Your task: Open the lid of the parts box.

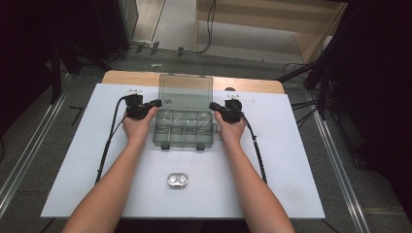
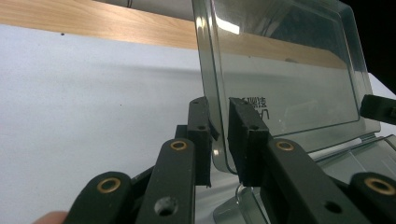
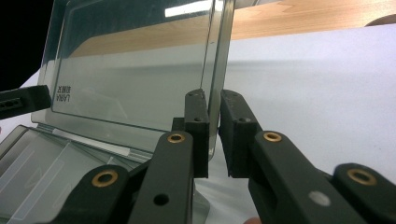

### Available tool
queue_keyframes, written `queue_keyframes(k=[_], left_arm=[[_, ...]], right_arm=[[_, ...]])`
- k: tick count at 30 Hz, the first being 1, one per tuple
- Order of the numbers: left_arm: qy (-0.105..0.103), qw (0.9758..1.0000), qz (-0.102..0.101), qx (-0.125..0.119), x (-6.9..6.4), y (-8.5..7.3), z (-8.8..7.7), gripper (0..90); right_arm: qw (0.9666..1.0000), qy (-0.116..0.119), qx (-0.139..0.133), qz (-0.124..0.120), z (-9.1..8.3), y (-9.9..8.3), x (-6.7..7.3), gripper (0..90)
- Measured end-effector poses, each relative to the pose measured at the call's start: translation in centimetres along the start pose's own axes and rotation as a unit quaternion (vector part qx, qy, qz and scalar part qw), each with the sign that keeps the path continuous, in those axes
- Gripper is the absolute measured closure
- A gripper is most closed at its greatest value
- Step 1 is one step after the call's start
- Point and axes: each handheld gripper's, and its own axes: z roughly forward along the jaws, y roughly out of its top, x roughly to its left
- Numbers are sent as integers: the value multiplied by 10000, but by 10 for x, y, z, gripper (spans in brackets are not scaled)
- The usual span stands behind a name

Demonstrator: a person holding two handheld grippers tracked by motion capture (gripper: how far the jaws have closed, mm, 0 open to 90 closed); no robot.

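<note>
A smoky clear compartment box sits at the middle of the white mat, its lid standing upright. My left gripper is at the lid's left edge. In the left gripper view the lid's rim runs between the jaws of the left gripper, with a thin gap on one side, so it is open. My right gripper is at the lid's right edge. In the right gripper view the right gripper is shut on the rim of the lid.
A small oval metal case lies on the mat in front of the box, between the person's forearms. The wooden table edge runs behind the mat. Cables trail from both grippers toward the near side.
</note>
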Motion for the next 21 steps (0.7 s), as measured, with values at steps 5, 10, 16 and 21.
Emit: queue_keyframes(k=[5,10,16,21], left_arm=[[22,10000,-23,55,0,0,0,765],[10,9999,-48,141,1,-1,0,749],[5,9997,-116,220,2,-1,0,749],[13,9996,-113,267,2,-2,0,741]], right_arm=[[10000,-16,44,-9,1,0,0,794],[9999,-66,84,-32,2,-1,0,791],[9998,-39,176,31,3,0,-1,788],[9998,-93,187,5,5,1,0,787]])
